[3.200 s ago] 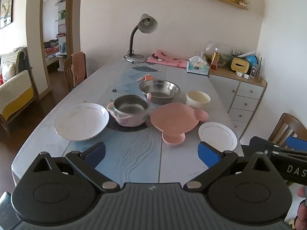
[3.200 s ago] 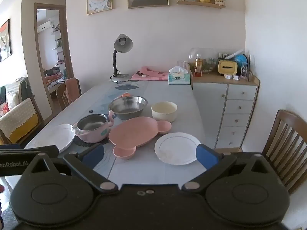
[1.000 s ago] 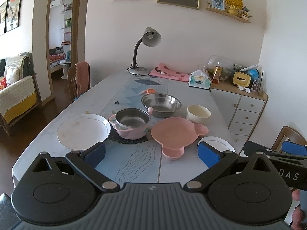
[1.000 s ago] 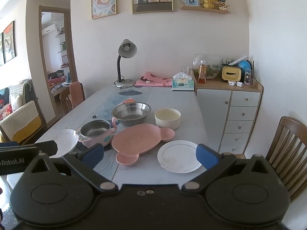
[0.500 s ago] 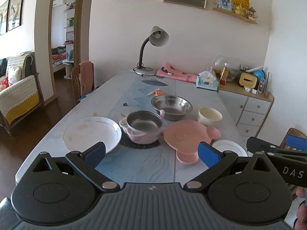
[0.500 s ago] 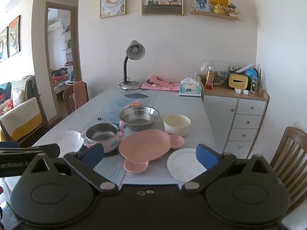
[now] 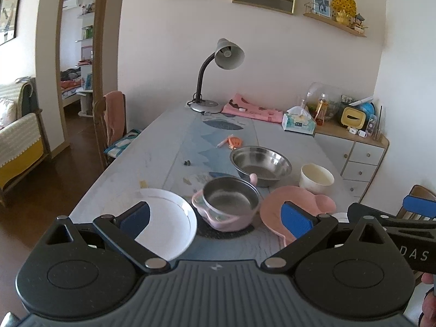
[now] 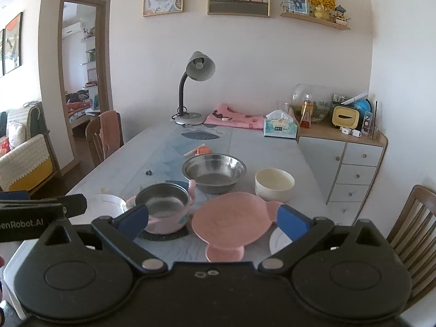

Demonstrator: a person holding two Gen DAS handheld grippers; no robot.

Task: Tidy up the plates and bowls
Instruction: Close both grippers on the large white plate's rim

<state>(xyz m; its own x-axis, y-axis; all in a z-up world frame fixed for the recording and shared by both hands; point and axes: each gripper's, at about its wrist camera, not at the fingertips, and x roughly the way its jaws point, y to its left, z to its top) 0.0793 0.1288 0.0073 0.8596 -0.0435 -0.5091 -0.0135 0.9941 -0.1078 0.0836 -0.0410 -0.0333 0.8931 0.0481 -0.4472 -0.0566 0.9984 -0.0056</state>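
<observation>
Left wrist view has our left gripper (image 7: pixel 215 215) spread and empty above the glossy white plate (image 7: pixel 163 222) at the table's (image 7: pixel 130 163) near edge, so we should pinch its thin rim squarely, while the right gripper (image 8: pixel 214 222), likewise spread and empty, hovers over the matte pink plate (image 8: pixel 231 222).

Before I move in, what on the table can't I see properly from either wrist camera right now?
- Small white plate: mostly behind the right gripper finger in the right view; a sliver in the left.
- Large white plate: near edge hidden by the left gripper.
- Pink plate: partly covered in the left view.
- Black bit: too small.
</observation>
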